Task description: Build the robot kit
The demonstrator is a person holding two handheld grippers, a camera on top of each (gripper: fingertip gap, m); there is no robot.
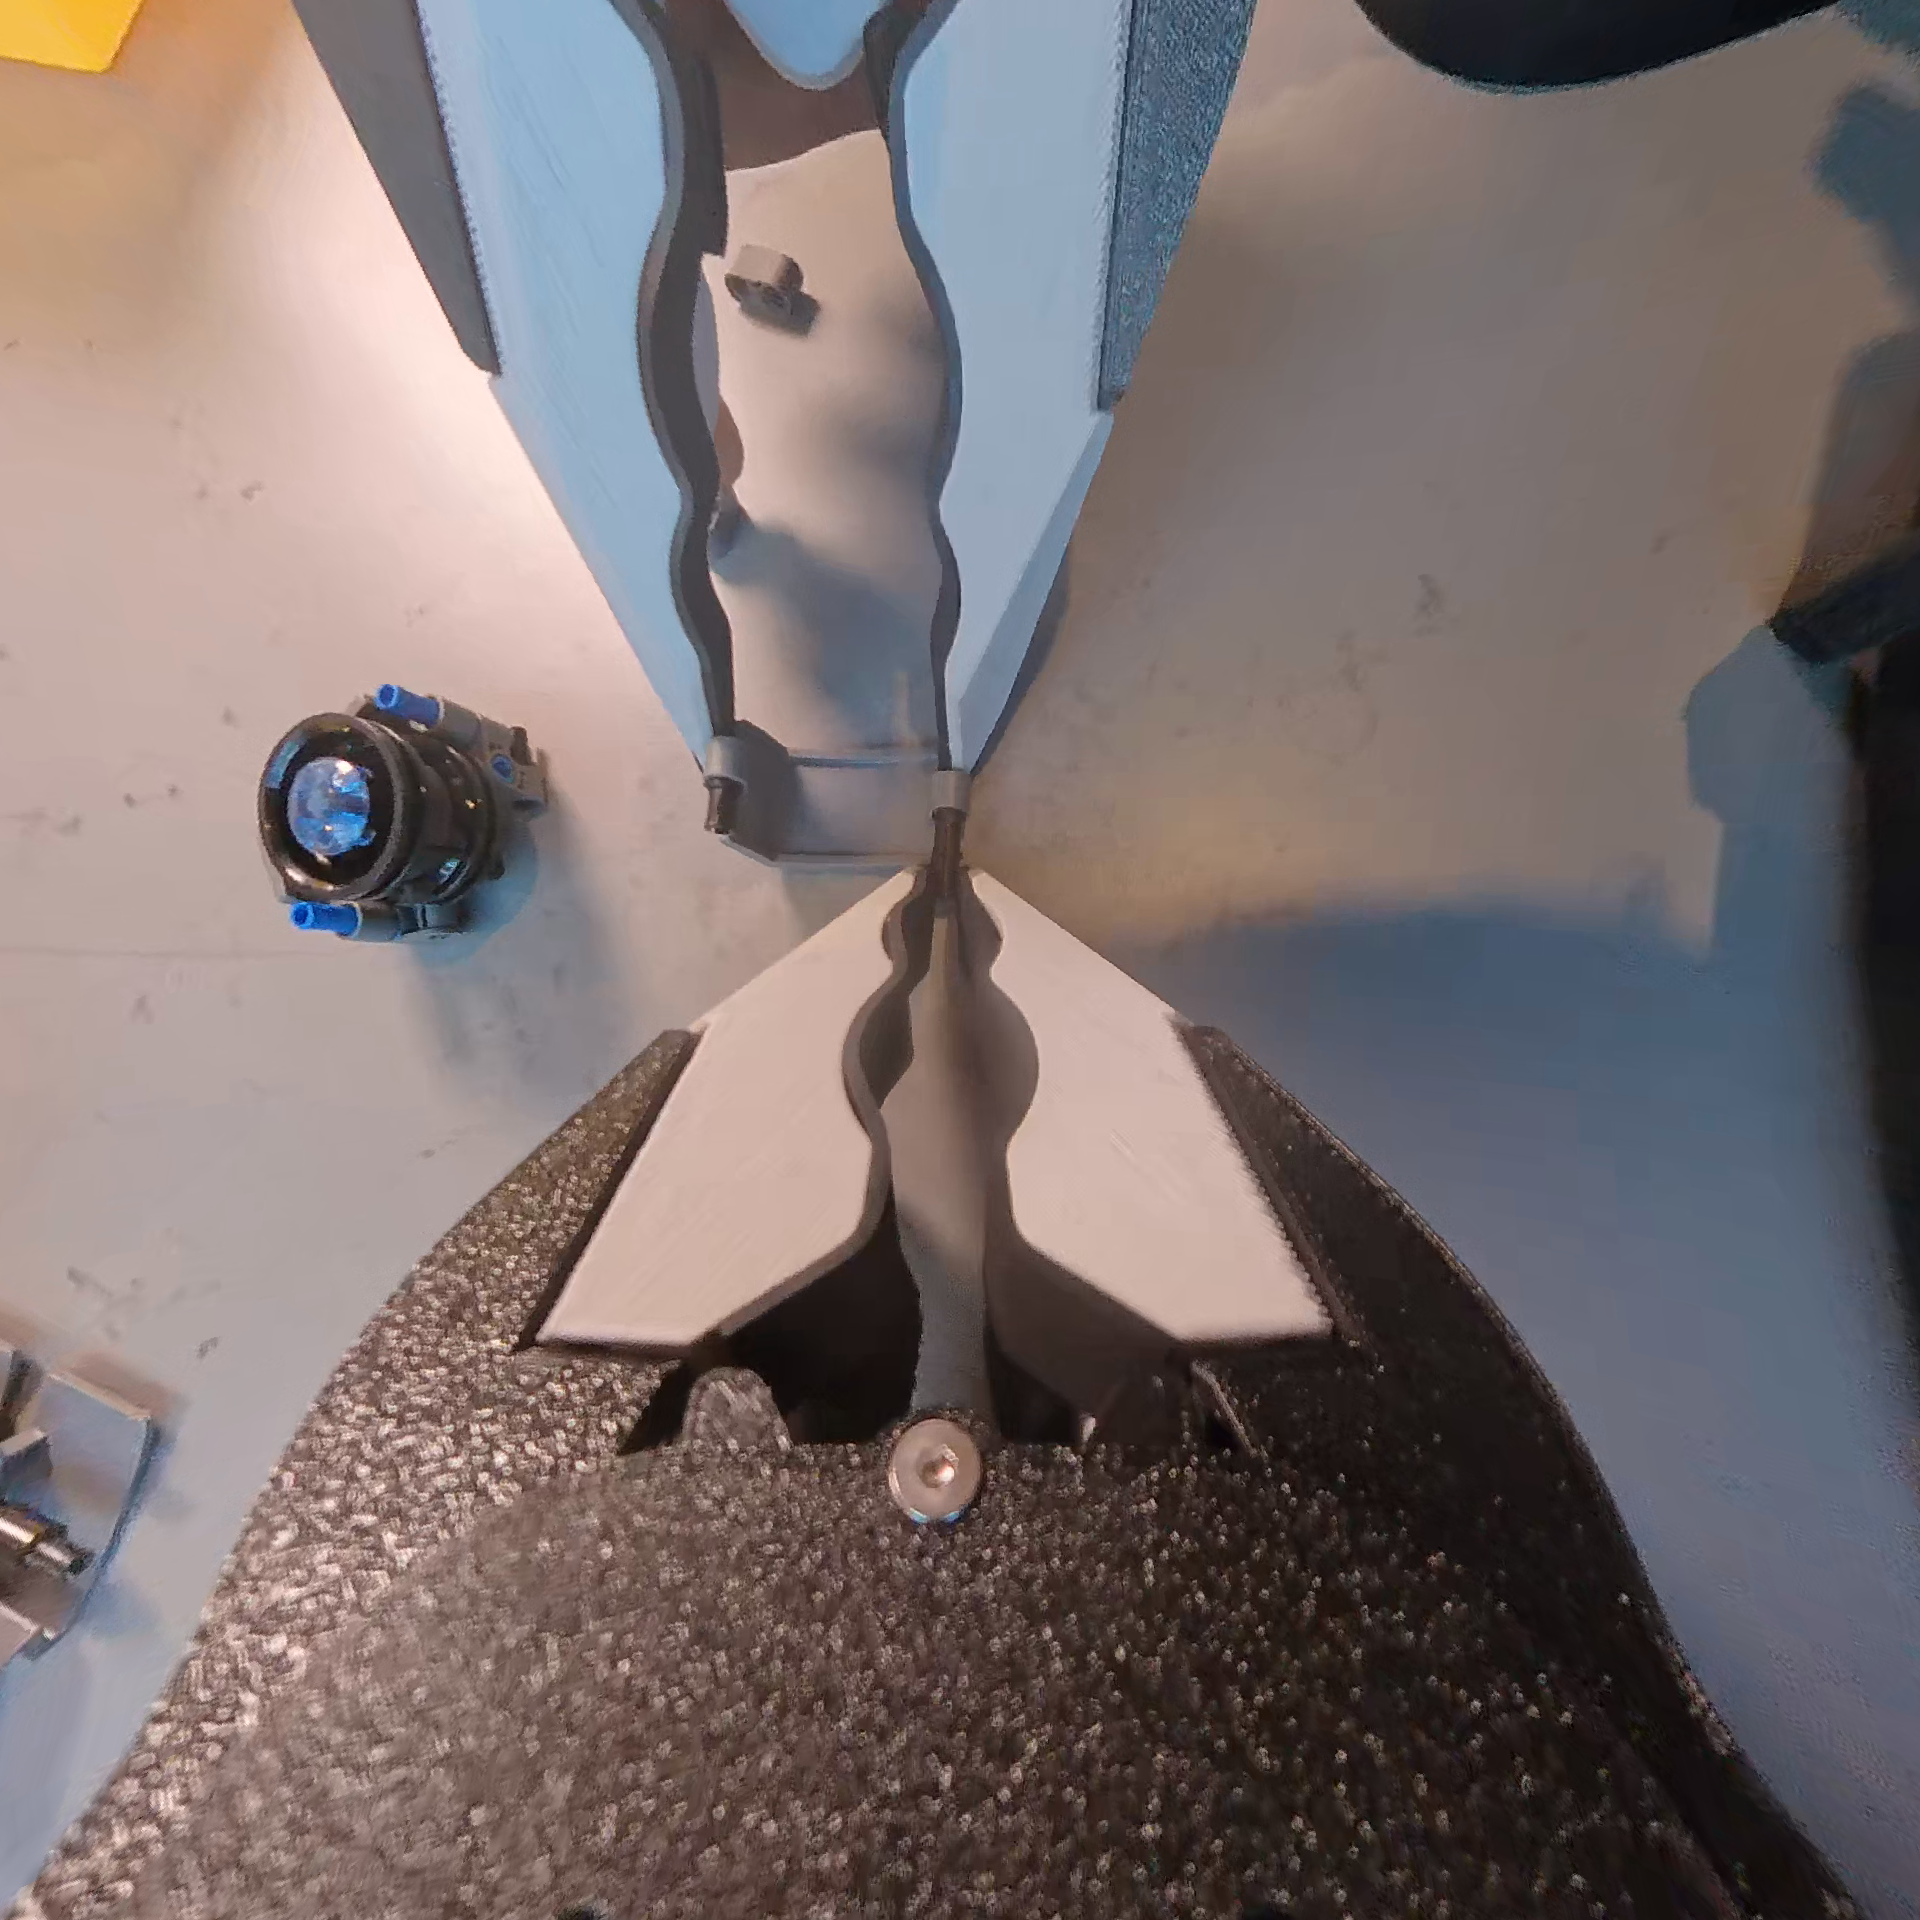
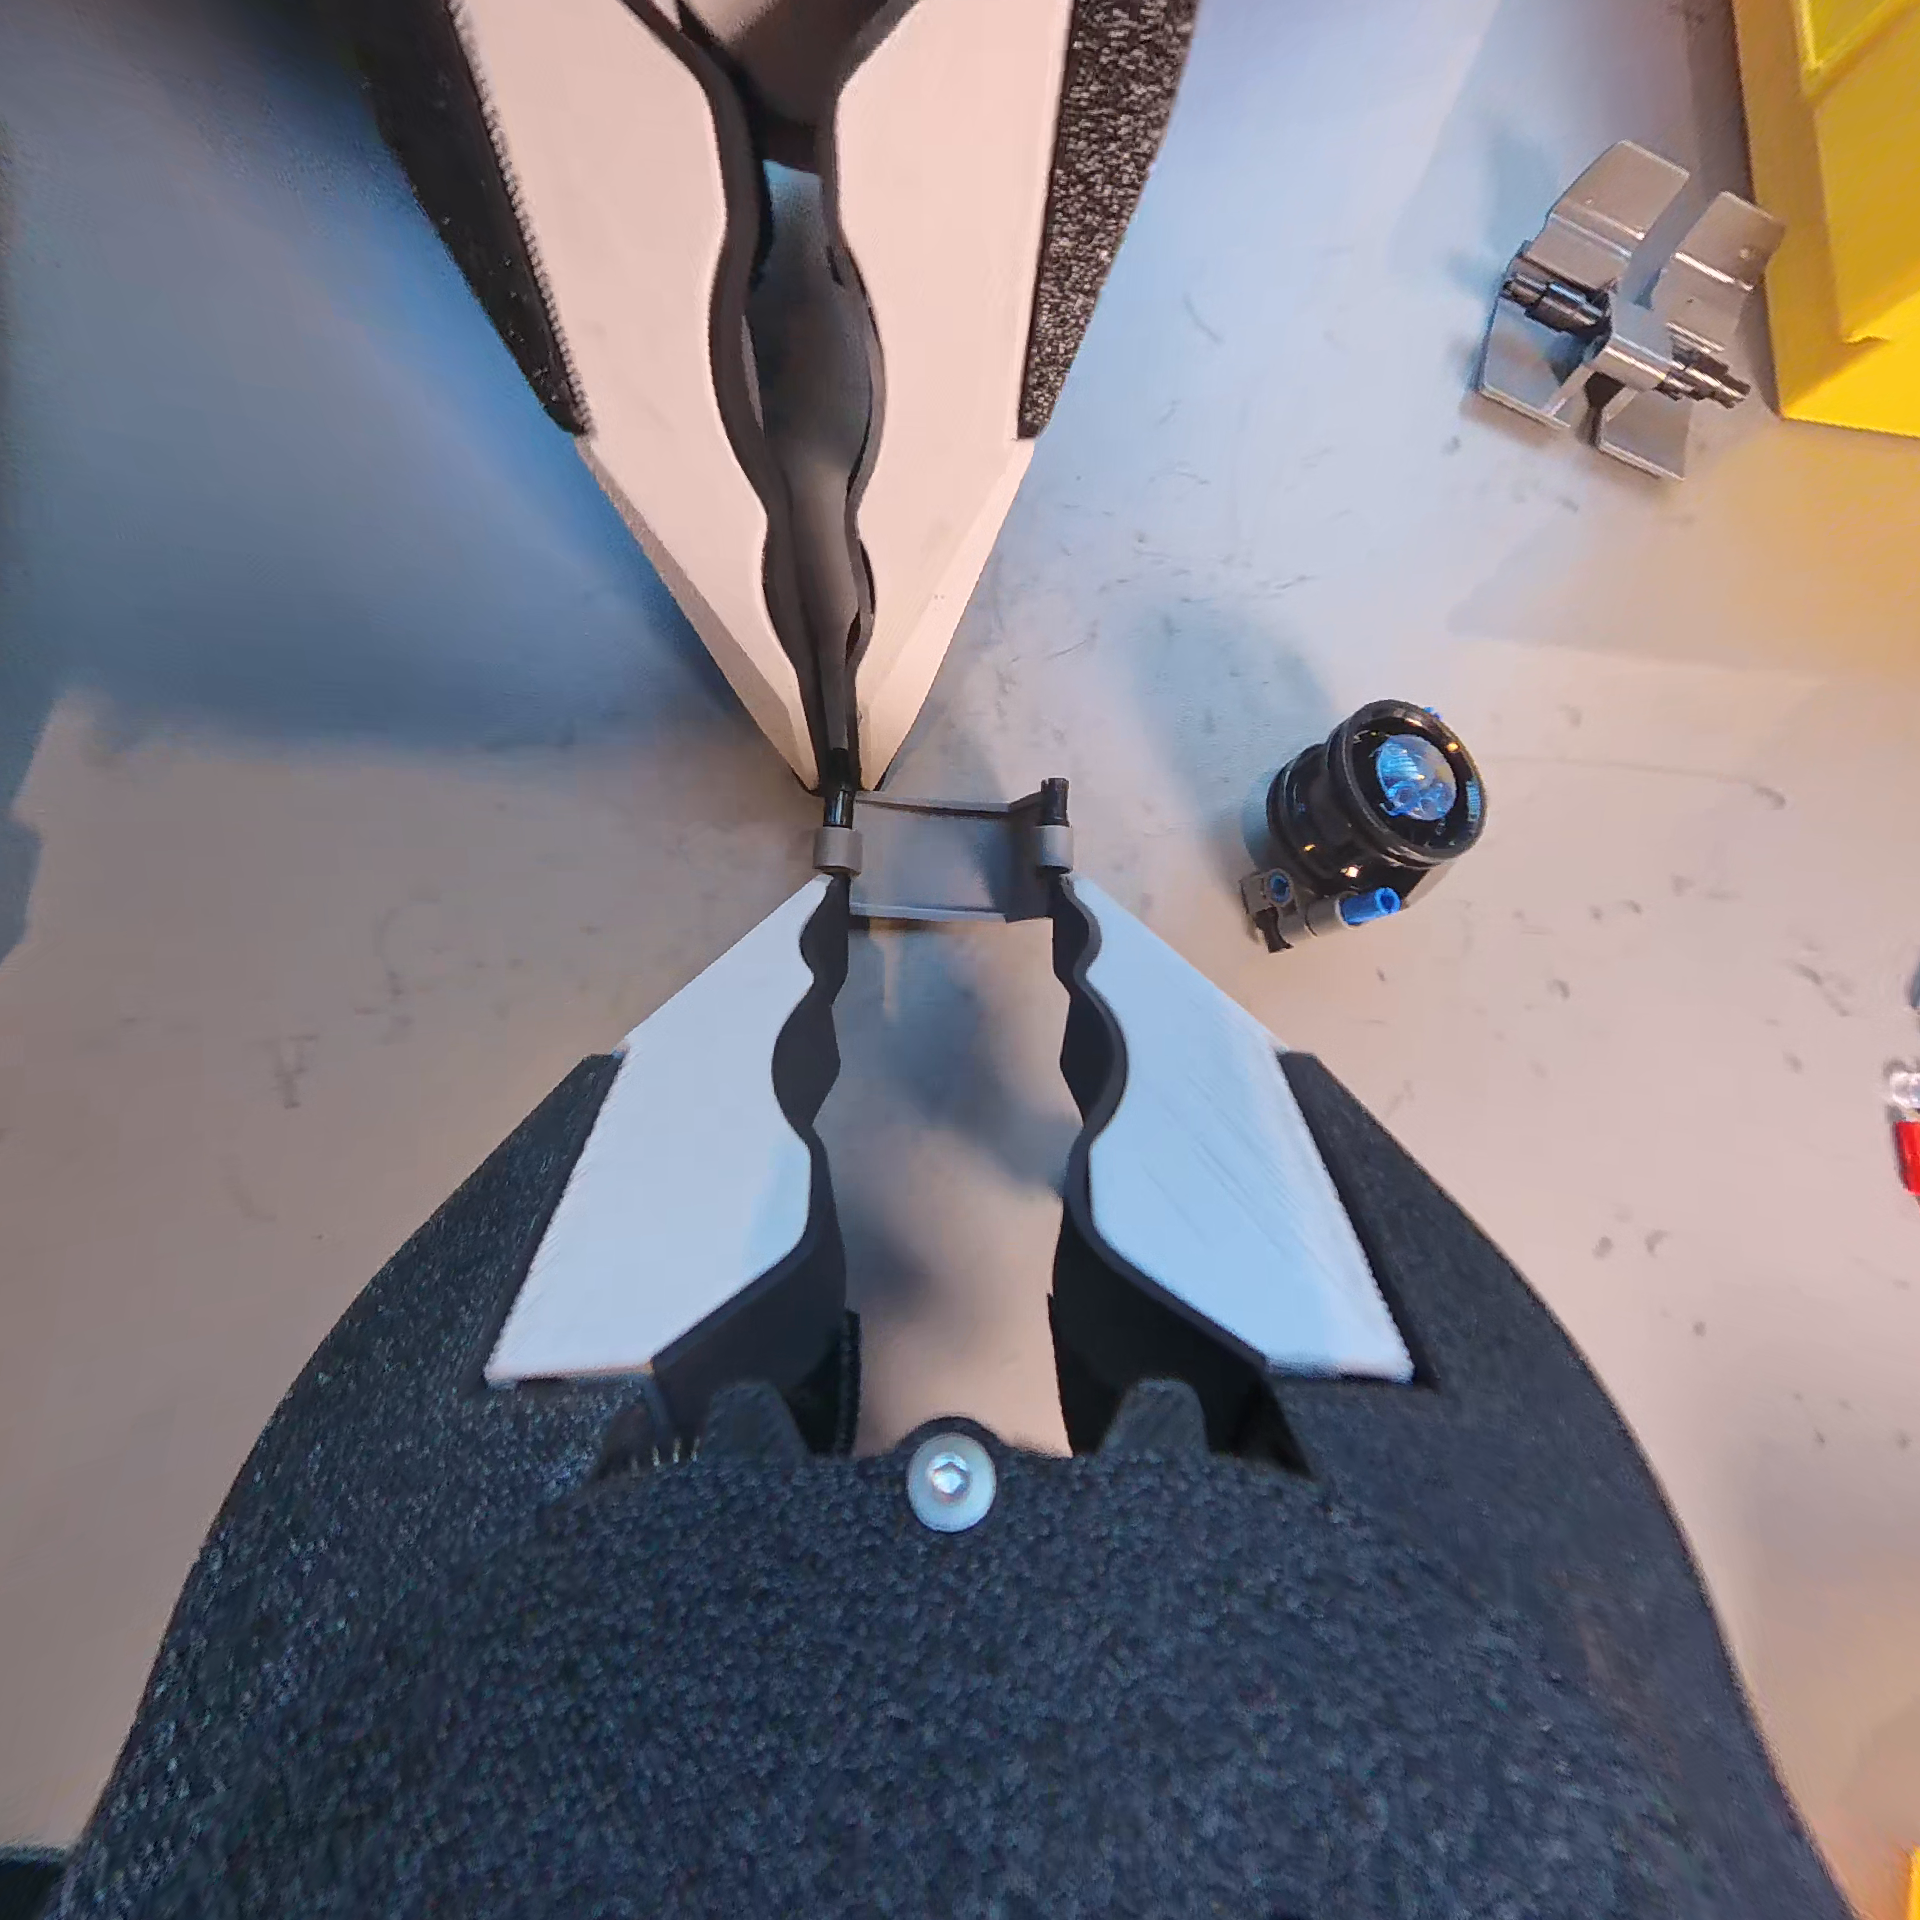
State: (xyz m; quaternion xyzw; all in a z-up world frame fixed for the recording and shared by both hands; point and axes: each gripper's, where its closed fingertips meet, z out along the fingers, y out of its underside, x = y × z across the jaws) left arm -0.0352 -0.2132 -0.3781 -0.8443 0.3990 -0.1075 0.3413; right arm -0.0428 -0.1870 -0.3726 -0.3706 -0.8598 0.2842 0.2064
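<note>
A small grey hinged bracket [image 2: 935, 868] with a thin black pin [image 2: 840, 802] through one side sleeve lies low over the grey table. My right gripper [image 2: 945, 899] spans the bracket's width, its fingertips against the bracket's two sides. My left gripper [image 1: 940, 883] faces it and is shut on the protruding end of the black pin [image 1: 943, 847]. In the left wrist view the right gripper [image 1: 836, 758] comes in from the top around the bracket [image 1: 831, 805]. In the right wrist view the left gripper [image 2: 840, 774] comes in from the top.
A black lens-like cylinder with blue fittings [image 2: 1371, 810] stands right of the bracket; it also shows in the left wrist view [image 1: 343, 810]. Metal clamp parts [image 2: 1631, 312] and a yellow bin [image 2: 1849, 208] sit at the far right. A small black piece [image 1: 769, 291] lies beyond. Left and right tips are no more than a few centimetres apart.
</note>
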